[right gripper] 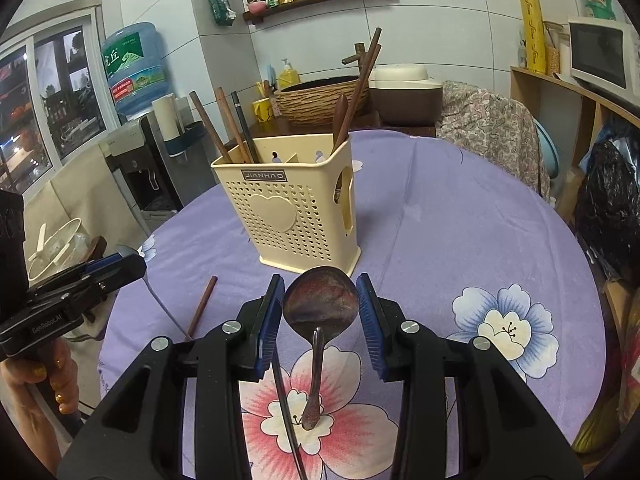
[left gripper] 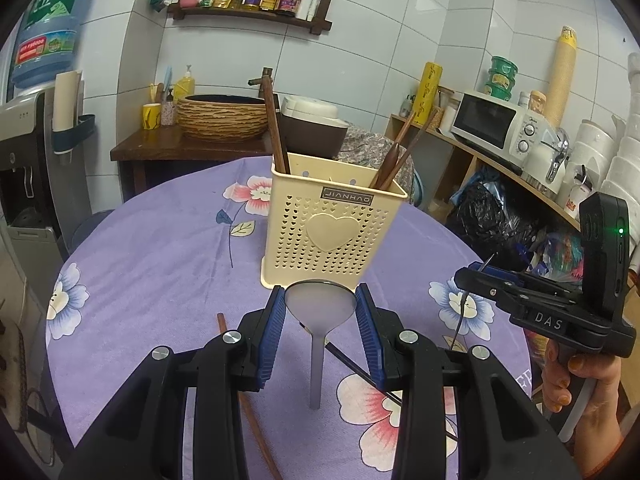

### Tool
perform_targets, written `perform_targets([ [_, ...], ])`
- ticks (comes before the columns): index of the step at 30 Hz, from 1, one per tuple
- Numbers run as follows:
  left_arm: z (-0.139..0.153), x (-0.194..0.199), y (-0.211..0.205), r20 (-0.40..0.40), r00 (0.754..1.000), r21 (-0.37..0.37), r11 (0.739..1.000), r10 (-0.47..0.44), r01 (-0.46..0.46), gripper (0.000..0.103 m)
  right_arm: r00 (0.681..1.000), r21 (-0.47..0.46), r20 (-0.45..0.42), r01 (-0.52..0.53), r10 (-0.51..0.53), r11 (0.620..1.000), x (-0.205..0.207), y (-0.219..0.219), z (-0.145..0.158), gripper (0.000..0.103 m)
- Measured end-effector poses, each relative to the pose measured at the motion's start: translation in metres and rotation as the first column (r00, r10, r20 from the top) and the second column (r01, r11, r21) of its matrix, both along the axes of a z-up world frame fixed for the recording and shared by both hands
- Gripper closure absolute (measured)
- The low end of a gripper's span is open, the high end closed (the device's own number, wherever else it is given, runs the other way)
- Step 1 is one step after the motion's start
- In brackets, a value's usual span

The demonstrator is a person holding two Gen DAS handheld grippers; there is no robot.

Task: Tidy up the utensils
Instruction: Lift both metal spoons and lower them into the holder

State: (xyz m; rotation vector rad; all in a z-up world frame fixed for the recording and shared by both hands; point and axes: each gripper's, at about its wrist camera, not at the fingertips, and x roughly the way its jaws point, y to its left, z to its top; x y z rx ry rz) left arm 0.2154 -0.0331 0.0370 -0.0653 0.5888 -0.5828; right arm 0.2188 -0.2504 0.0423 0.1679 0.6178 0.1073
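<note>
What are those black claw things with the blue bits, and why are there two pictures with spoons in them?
Those are two hand-held grabbers, not a robot: a person squeezes one in each hand. Each carries a camera looking along its fingers, hence two pictures.

One picture is from the left gripper, whose blue pads clamp a pale grey spoon. The other is from the right gripper, clamping a dark metal spoon.

In front stands a cream utensil holder with chopsticks already inside, on a purple flowered tablecloth. A brown chopstick and a black chopstick lie loose on the cloth.
</note>
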Motion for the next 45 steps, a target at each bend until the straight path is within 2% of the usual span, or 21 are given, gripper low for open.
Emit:
perform_targets([
  [9, 0.014, 0.003, 0.0, 0.036, 0.999, 0.001, 1.0, -0.002, 0.002, 0.067, 0.999, -0.028, 0.041, -0.022, 0.023, 0.999, -0.003, 0.008, 0.009, 0.065],
  [15, 0.042, 0.009, -0.002, 0.075, 0.997, -0.013, 0.999, -0.028, 0.029, 0.067, 0.995, -0.049, 0.082, -0.049, 0.052, 0.998, -0.002, 0.015, 0.031, 0.065],
  [19, 0.073, 0.021, 0.002, 0.115, 0.993, -0.026, 0.999, -0.027, 0.03, 0.067, 0.99, -0.055, 0.117, -0.071, 0.077, 0.996, 0.004, 0.019, 0.06, 0.065],
  [22, 0.102, 0.036, 0.006, 0.136, 0.991, -0.068, 0.997, -0.012, 0.022, 0.067, 0.983, -0.062, 0.166, -0.071, 0.08, 0.996, 0.012, 0.021, 0.09, 0.065],
  [25, 0.133, 0.054, 0.007, 0.157, 0.988, -0.113, 0.993, 0.001, 0.017, 0.067, 0.971, -0.091, 0.233, -0.031, 0.051, 0.995, 0.024, 0.021, 0.125, 0.065],
  [27, 0.146, 0.062, 0.003, 0.182, 0.983, -0.113, 0.994, 0.016, 0.005, 0.067, 0.965, -0.079, 0.261, -0.018, 0.038, 0.997, 0.035, 0.019, 0.144, 0.065],
  [31, 0.161, 0.085, -0.011, 0.207, 0.977, -0.121, 0.992, 0.053, -0.028, 0.067, 0.943, -0.091, 0.332, 0.051, -0.018, 0.995, 0.059, 0.017, 0.166, 0.065],
  [35, 0.151, 0.105, -0.024, 0.186, 0.978, -0.124, 0.99, 0.091, -0.069, 0.067, 0.934, -0.11, 0.353, 0.102, -0.057, 0.989, 0.086, 0.021, 0.162, 0.065],
  [38, 0.137, 0.109, -0.036, 0.202, 0.972, -0.092, 0.991, 0.118, -0.101, 0.067, 0.934, -0.13, 0.349, 0.125, -0.073, 0.984, 0.105, 0.025, 0.15, 0.065],
  [45, 0.097, 0.105, -0.052, 0.176, 0.979, -0.039, 0.995, 0.099, -0.094, 0.067, 0.947, -0.175, 0.31, 0.147, -0.087, 0.974, 0.115, 0.03, 0.096, 0.065],
])
